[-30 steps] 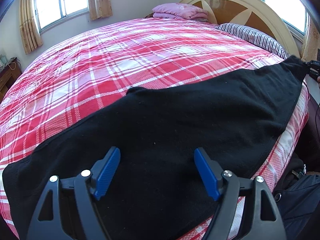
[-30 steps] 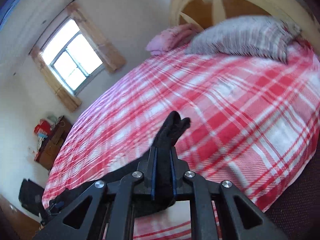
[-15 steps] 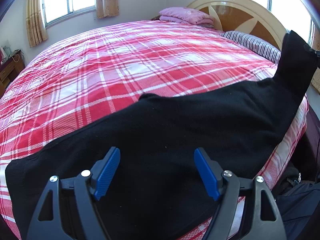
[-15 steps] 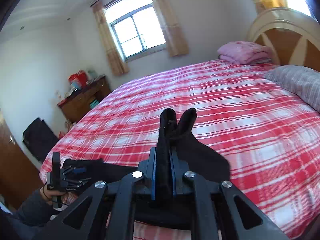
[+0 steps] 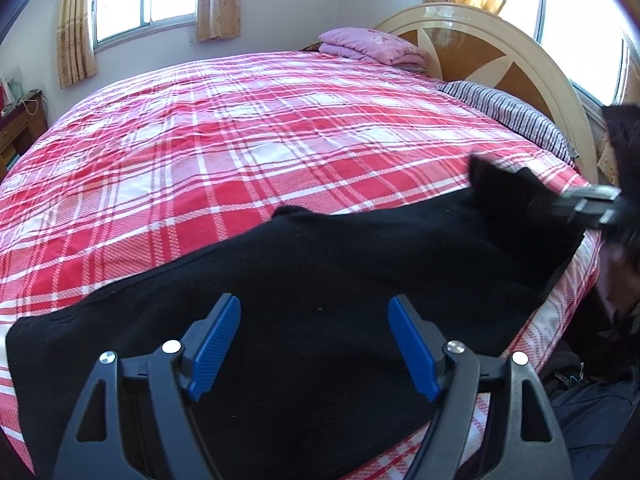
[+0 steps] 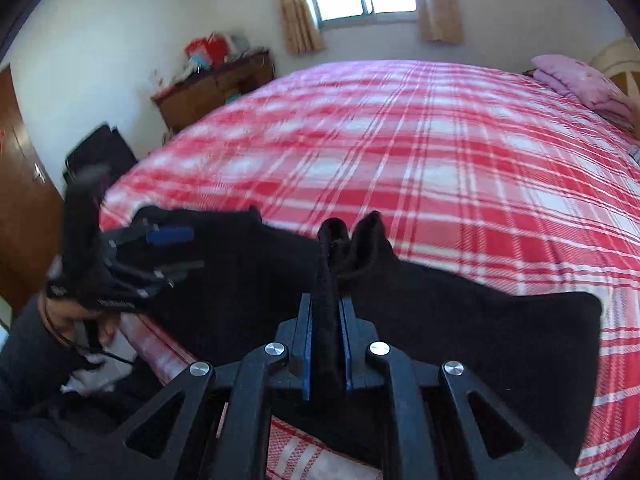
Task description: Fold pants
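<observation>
Black pants (image 5: 320,280) lie along the near edge of a bed with a red and white plaid cover (image 5: 240,140). My left gripper (image 5: 314,344) is open, its blue pads just above the middle of the pants. My right gripper (image 6: 326,328) is shut on the end of the pants (image 6: 440,320) and holds that end over the rest of the garment. In the left wrist view the right gripper (image 5: 584,204) shows at the far right with the cloth bunched at it. In the right wrist view the left gripper (image 6: 160,248) shows at the left.
A cream and wood headboard (image 5: 480,40), a striped pillow (image 5: 512,116) and a folded pink blanket (image 5: 372,44) are at the bed's head. A wooden dresser (image 6: 212,88) and a black bag (image 6: 100,152) stand by the wall. Dark bags (image 5: 592,400) lie on the floor by the bed.
My right gripper has swung the held end of the pants up and over toward the left gripper, so the cloth now doubles back on itself. The left gripper has stayed open over the pants.
</observation>
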The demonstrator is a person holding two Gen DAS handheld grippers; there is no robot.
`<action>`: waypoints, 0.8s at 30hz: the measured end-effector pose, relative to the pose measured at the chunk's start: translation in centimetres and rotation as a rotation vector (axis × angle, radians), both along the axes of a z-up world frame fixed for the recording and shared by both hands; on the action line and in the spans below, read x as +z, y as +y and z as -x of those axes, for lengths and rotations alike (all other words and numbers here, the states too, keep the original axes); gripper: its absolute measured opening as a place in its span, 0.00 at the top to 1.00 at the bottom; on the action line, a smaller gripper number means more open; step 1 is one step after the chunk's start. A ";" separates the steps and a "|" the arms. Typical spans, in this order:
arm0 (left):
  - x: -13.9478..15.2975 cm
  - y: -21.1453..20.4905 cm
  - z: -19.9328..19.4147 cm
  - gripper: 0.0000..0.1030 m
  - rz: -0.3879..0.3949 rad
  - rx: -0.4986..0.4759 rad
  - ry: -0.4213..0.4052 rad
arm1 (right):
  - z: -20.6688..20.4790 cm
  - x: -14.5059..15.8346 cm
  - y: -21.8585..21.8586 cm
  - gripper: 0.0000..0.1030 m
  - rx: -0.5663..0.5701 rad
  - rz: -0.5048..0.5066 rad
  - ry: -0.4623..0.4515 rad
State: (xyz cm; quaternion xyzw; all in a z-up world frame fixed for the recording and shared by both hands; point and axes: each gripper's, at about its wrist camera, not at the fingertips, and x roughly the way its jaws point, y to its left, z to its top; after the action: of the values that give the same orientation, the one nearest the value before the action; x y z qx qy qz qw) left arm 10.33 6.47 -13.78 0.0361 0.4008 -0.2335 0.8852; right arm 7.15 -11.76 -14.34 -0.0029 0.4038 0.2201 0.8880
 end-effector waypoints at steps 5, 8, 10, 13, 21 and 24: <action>0.0 -1.5 0.7 0.23 0.041 -0.056 0.024 | -0.5 -1.6 -0.2 0.32 0.062 -0.031 0.112; 0.1 -2.8 1.0 0.23 0.085 -0.106 0.048 | 1.2 -0.1 -1.5 0.31 0.108 -0.049 0.066; 0.1 -4.0 1.1 0.23 0.115 -0.137 0.066 | 1.9 1.1 -3.3 0.31 0.064 -0.034 0.027; -0.1 -6.0 1.0 0.23 0.176 -0.188 0.109 | 1.9 2.0 -7.5 0.31 -0.027 -0.087 0.015; -0.8 -12.0 -0.8 0.45 0.222 -0.269 0.238 | 1.3 1.1 -16.0 0.31 -0.310 -0.207 -0.003; -1.0 -13.0 -1.3 0.82 0.196 -0.265 0.256 | 1.0 0.6 -16.3 0.31 -0.306 -0.200 0.000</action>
State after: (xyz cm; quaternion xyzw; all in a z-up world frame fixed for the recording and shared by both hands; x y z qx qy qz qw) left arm 11.65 -6.50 -14.82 -0.0276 0.4773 -0.3882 0.7879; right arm 6.13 -28.10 -13.72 0.1468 0.3755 0.1213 0.9071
